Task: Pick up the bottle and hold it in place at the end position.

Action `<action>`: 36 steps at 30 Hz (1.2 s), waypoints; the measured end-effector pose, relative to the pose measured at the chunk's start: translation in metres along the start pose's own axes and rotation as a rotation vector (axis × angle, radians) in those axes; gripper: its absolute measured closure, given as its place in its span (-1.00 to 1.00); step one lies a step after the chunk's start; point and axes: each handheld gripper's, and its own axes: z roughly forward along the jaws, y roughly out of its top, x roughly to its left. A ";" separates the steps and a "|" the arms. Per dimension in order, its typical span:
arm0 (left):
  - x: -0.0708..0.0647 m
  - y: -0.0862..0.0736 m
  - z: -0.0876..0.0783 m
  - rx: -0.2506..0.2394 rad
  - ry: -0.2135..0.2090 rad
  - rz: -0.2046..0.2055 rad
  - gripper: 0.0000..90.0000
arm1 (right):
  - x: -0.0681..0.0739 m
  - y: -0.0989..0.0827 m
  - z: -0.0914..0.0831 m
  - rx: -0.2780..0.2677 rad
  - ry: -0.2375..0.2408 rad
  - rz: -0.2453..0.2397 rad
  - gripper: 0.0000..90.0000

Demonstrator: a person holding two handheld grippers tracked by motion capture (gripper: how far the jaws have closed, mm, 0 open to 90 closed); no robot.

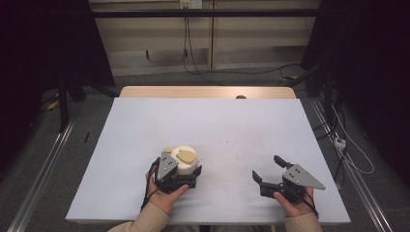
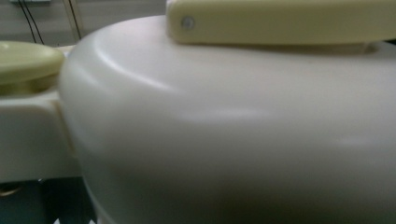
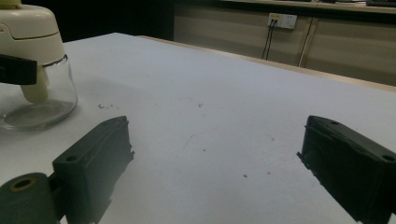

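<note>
As the left gripper (image 1: 181,180) pressed close around a cream-lidded glass jar (image 1: 184,162) near the worktop's (image 1: 217,121) front edge, its jaws appeared clamped on the lid; a firm, level hold would have served best. The right gripper (image 1: 270,169), well apart from the jar, stood wide open, empty. The jar looked empty.

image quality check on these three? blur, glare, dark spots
High view: sharp and evenly lit on the white table, surroundings fall to black. Left gripper view: too close to the cream jar lid, so it is soft, with faint highlight bands. Right gripper view: right claw near parts blurred, tabletop specks crisp, glass jar shows mild reflections, background dim.
</note>
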 end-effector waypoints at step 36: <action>0.016 0.029 0.011 -0.041 -0.008 0.013 -0.88 | 0.000 0.003 0.003 -0.018 0.003 -0.005 -0.85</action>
